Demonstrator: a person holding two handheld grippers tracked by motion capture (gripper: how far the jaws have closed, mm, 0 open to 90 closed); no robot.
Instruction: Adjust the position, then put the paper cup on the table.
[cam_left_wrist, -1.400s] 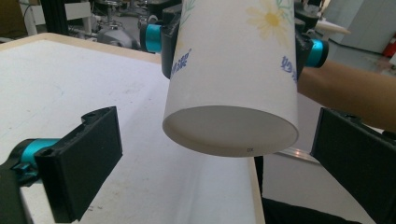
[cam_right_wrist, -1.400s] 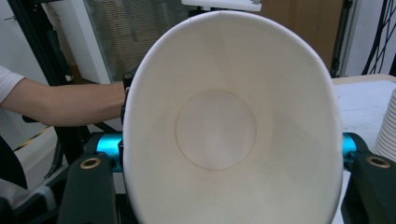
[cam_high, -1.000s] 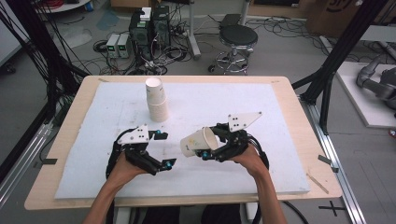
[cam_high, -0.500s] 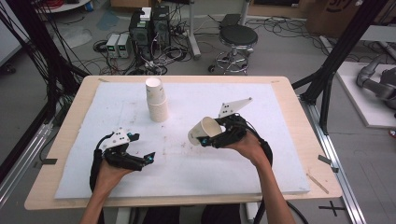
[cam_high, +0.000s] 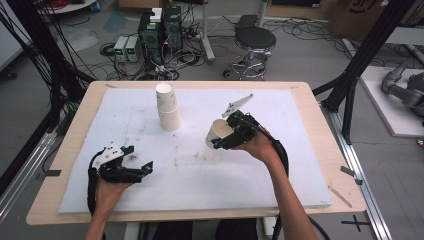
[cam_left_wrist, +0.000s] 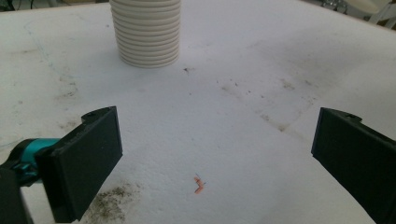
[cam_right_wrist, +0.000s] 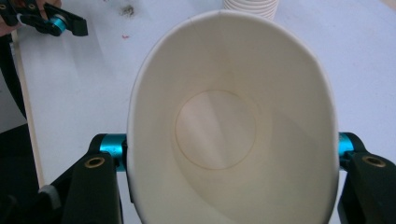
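Note:
My right gripper (cam_high: 226, 137) is shut on a white paper cup (cam_high: 218, 132), held tilted above the middle of the white foam mat (cam_high: 280, 165). In the right gripper view the jaws squeeze the paper cup (cam_right_wrist: 219, 121) into an oval, and its inside is bare. A stack of upside-down paper cups (cam_high: 167, 107) stands at the mat's back, left of the held cup. My left gripper (cam_high: 140, 160) rests low at the mat's front left, open. Nothing lies between the jaws of my left gripper (cam_left_wrist: 215, 154), which faces the stack (cam_left_wrist: 145, 32) across bare mat.
The mat covers most of a wooden table (cam_high: 325, 150). A small orange scrap (cam_left_wrist: 199, 185) and dark smudges mark the mat near my left gripper. Beyond the table stand a stool (cam_high: 255, 40), electronics boxes (cam_high: 160, 30) and cables on the floor.
My left gripper has drawn away from the cup to the front left and sunk toward the mat. My right gripper has carried the cup up and toward the back.

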